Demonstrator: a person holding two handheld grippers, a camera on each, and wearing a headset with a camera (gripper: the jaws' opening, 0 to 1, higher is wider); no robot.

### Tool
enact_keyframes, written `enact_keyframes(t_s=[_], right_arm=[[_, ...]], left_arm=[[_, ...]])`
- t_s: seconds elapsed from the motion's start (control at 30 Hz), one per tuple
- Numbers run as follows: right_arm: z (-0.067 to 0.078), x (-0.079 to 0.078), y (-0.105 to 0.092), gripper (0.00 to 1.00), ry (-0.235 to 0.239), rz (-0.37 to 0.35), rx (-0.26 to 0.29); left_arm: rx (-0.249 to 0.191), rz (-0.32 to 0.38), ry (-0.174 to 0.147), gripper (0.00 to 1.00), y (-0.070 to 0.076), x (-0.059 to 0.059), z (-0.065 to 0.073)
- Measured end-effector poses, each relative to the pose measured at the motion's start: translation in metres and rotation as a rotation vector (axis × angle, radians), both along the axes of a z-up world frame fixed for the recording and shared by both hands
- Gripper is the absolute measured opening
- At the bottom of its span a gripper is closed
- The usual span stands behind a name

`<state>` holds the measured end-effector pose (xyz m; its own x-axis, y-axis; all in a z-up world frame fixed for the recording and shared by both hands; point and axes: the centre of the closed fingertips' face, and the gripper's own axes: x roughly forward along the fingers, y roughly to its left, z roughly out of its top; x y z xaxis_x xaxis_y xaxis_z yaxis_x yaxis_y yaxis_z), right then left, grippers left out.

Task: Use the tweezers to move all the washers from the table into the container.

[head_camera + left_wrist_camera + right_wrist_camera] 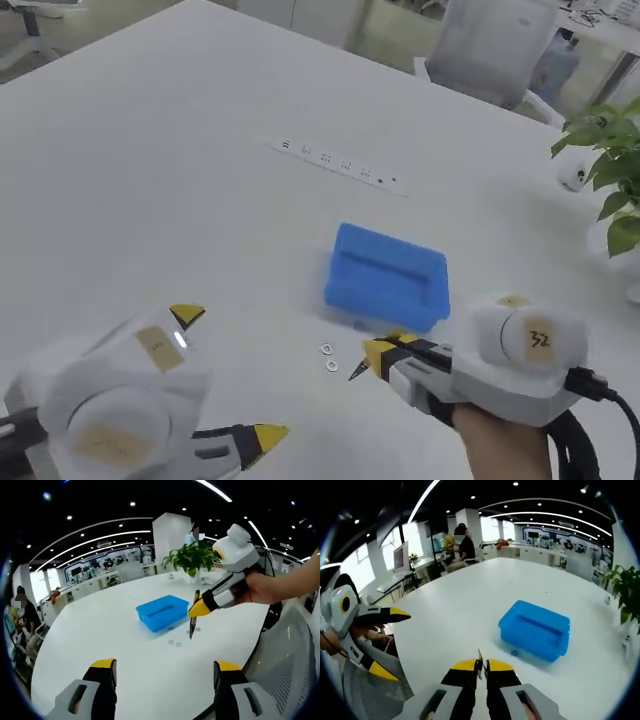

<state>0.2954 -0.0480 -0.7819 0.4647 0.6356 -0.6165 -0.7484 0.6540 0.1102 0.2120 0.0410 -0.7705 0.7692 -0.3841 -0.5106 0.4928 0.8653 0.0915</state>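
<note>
Now, tweezers (192, 625): long axis steep, tip down toward washers (328, 357) beside blue box (388, 278).
Right gripper (385, 352): clenched on tweezers.
Left gripper (228, 375): spread wide, empty.

the tweezers (358, 372) are mostly buried between the pinched jaws of the right gripper (380, 352), so just the dark tip pokes out in the head view. in the right gripper view they're only a thin sliver. the washers (326, 349) are tiny rings, too small to count for sure. the left gripper (228, 375) runs off the bottom-left corner of the head view. can't tell if anything's inside the container (380, 300), and the plant (612, 170) gets chopped by the right edge
</note>
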Motion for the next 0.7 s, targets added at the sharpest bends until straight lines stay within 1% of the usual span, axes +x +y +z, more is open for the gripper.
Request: enact_keyframes(t_s=[0.1, 0.17, 0.3, 0.37, 0.43, 0.53, 0.7], right_arm=[[-0.002, 0.009, 0.008, 0.02, -0.021, 0.007, -0.006], [-0.006, 0.014, 0.010, 0.02, -0.027, 0.010, -0.015], [-0.016, 0.021, 0.012, 0.03, -0.016, 0.000, -0.023], [-0.024, 0.022, 0.012, 0.03, -0.004, 0.003, -0.045], [-0.025, 0.022, 0.012, 0.03, -0.011, 0.005, -0.046], [-0.025, 0.024, 0.013, 0.03, -0.009, 0.008, -0.045], [-0.025, 0.026, 0.015, 0.03, -0.009, 0.003, -0.038]], left_arm=[[0.002, 0.006, 0.005, 0.80, 0.002, 0.001, -0.001], [0.003, 0.009, 0.006, 0.80, 0.002, 0.001, -0.001], [0.011, 0.018, 0.011, 0.79, 0.004, 0.001, -0.003], [0.007, 0.022, 0.007, 0.79, 0.005, 0.002, -0.002], [0.000, 0.022, 0.004, 0.79, 0.004, 0.003, -0.001], [0.015, 0.023, 0.005, 0.79, 0.005, 0.003, -0.003], [0.013, 0.028, 0.008, 0.78, 0.006, 0.003, -0.003]])
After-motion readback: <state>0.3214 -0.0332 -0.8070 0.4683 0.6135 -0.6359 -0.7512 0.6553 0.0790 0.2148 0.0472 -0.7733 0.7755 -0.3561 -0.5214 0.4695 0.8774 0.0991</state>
